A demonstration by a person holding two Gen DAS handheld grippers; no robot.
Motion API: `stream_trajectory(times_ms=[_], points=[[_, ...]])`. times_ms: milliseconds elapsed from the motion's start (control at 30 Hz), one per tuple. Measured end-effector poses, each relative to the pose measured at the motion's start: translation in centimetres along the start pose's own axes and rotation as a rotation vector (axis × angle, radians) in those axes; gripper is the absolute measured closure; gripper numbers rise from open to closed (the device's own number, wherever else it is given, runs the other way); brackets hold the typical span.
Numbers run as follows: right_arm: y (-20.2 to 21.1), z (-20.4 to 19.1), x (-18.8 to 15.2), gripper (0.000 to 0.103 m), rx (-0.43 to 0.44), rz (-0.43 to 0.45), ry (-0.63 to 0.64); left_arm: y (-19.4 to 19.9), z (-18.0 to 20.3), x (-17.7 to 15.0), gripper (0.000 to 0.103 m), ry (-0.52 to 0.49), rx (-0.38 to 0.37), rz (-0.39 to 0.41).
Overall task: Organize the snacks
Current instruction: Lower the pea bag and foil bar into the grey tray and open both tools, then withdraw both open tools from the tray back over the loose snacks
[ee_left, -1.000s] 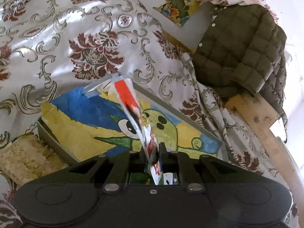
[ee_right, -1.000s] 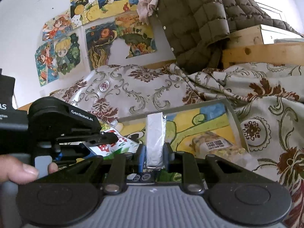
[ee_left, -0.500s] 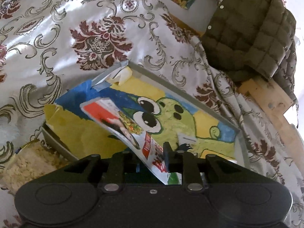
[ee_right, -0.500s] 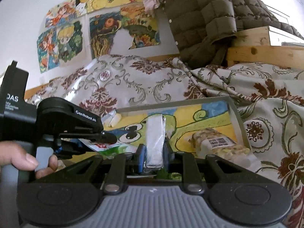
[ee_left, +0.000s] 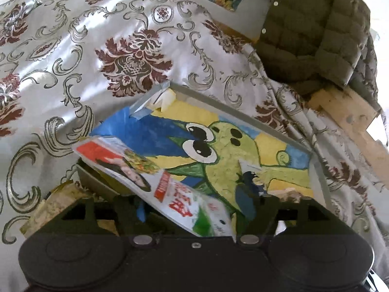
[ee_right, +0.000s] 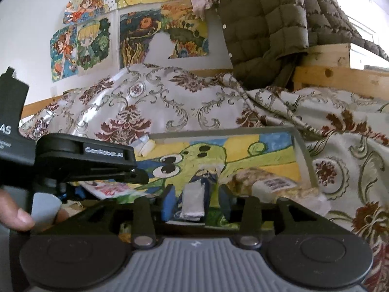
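Packet [ee_left: 155, 180] lies slanted across tray [ee_left: 243, 102] between opening left gripper [ee_left: 197, 209] jaws.

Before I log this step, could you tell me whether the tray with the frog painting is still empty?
No, the tray already holds a clear-wrapped snack with a barcode label near its right side.

White wall [ee_right: 36, 24] w/ taped-up colourful cartoon drawings [ee_right: 82, 46], wooden bed frame [ee_right: 340, 80] at right w/ olive quilted jacket [ee_right: 262, 24] draped over it, glossy cream bedspread [ee_left: 73, 48] w/ maroon floral & scroll pattern, daylight glare from upper right.
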State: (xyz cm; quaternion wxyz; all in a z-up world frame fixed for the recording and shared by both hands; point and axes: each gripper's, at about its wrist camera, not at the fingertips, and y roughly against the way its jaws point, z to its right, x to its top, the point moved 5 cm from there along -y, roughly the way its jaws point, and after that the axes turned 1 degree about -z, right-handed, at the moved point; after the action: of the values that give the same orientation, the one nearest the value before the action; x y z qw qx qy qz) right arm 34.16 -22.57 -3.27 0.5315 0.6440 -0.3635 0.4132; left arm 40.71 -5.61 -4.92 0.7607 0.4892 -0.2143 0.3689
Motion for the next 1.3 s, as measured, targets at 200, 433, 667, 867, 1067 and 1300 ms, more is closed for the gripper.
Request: stream_trajectory(times_ms=[200,433,667,867,1067,1300], points=[[2.0,0.5,1.5,0.044,-0.020,0.041,-0.008,0.5,0.4,0.9,0.007,0.068,-0.052,-0.066],[4.1,1.6,2.9,0.031,-0.049,0.056,-0.013,1.4,1.6,1.4,0.002,0.146,-0.054,-0.158],[5.6,2.8,2.9,0.019,-0.068,0.032,-0.029,2.0,2.3,2.0,0.001,0.173,-0.012,-0.220],[7.8,3.1,3.5,0.013,-0.074,0.045,-0.011,3.9,3.5,3.0,0.001,0.215,-0.031,-0.218],[9.2,3.6,3.4,0.009,-0.067,0.038,-0.046,5.3,4.4,2.7,0.001,0.226,-0.030,-0.197],[11.3,5.0,3.0,0.006,-0.086,0.039,-0.094,5.6,3.9,3.1,0.001,0.225,0.012,-0.185]])
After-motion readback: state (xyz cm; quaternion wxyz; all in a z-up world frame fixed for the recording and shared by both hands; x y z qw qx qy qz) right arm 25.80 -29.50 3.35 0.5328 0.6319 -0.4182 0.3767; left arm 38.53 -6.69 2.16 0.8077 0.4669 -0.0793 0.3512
